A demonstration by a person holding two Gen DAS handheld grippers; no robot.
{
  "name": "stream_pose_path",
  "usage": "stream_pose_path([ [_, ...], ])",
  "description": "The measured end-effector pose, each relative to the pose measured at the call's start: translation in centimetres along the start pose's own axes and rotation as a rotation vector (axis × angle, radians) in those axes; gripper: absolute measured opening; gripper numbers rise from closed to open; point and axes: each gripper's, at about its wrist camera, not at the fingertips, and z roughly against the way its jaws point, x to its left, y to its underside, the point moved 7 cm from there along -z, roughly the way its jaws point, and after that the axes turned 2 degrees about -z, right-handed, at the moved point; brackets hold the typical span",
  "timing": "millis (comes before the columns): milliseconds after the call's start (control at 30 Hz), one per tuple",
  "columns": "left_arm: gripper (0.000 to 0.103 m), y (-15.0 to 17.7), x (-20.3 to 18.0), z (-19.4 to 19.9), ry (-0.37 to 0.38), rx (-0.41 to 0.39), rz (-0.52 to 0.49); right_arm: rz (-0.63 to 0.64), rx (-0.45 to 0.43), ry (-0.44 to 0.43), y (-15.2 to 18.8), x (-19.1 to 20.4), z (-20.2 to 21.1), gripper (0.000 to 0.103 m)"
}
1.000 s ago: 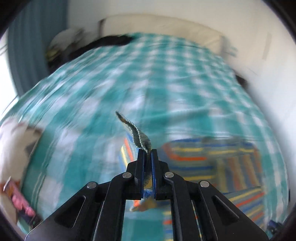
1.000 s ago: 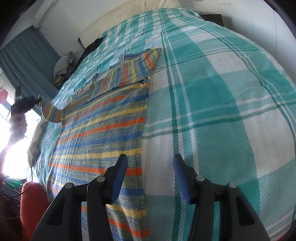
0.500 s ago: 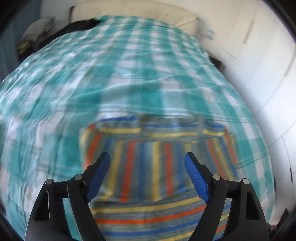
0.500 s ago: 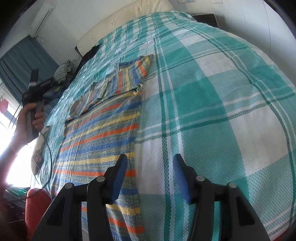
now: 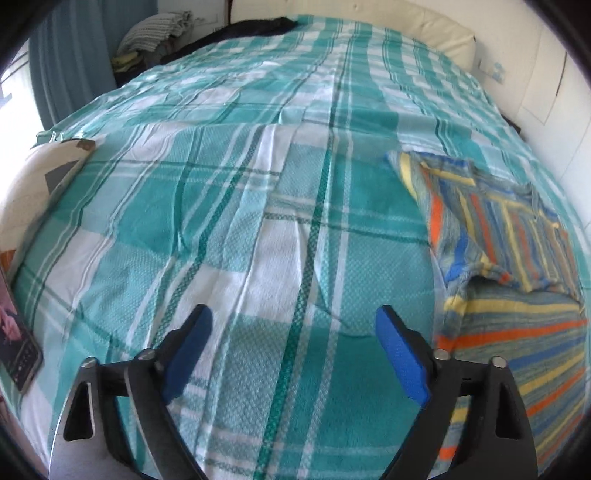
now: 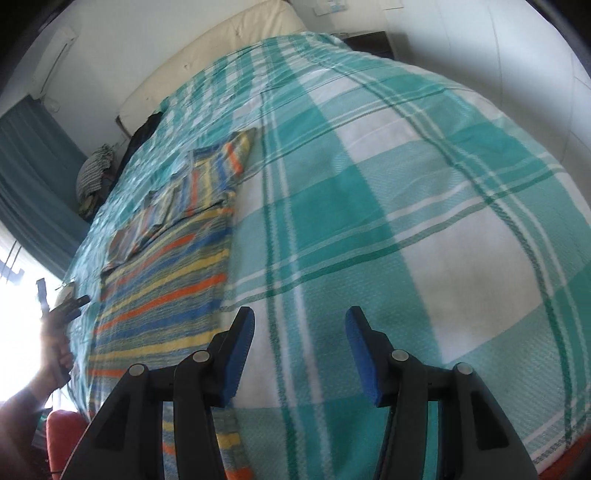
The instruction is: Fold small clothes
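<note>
A striped sweater [image 5: 517, 277] in orange, blue, yellow and grey lies flat on the teal checked bedspread [image 5: 258, 221], its sleeve folded across the chest. It also shows in the right wrist view [image 6: 166, 280]. My left gripper [image 5: 293, 332] is open and empty, above bare bedspread to the left of the sweater. My right gripper [image 6: 299, 339] is open and empty, just right of the sweater's edge. The left gripper also shows, held in a hand, at the far left of the right wrist view [image 6: 62, 310].
A phone [image 5: 18, 354] and a pale cushion [image 5: 33, 184] lie at the bed's left edge. A pile of folded clothes [image 5: 155, 33] sits beyond the bed's far corner. A cream headboard [image 6: 207, 59] and white walls border the bed.
My left gripper has let go of the sweater's sleeve, opened, and swung left away from the sweater. The sleeve now lies folded over the chest. My right gripper stays open.
</note>
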Motion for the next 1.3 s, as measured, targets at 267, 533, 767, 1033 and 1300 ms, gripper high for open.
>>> stream_pose_path([
  [267, 0.103, 1.7, 1.0, -2.8, 0.028, -0.04, -0.02, 0.0, -0.01, 0.109, 0.1, -1.5, -0.6, 0.054],
  [533, 0.103, 1.7, 0.8, -3.1, -0.002, -0.033, -0.042, 0.073, -0.003, 0.161, 0.8, -0.8, -1.9, 0.07],
  [767, 0.103, 1.7, 0.8, -3.2, -0.003, -0.033, -0.044, 0.104, -0.009, 0.183, 1.3, -0.3, -2.7, 0.08],
  [1033, 0.103, 1.7, 0.8, -3.2, -0.002, -0.033, -0.042, 0.136, -0.015, 0.221, 1.8, 0.0, -2.8, 0.082],
  [1300, 0.103, 1.7, 0.8, -3.2, -0.002, -0.033, -0.042, 0.155, -0.026, 0.235, 2.0, 0.5, -3.2, 0.09],
])
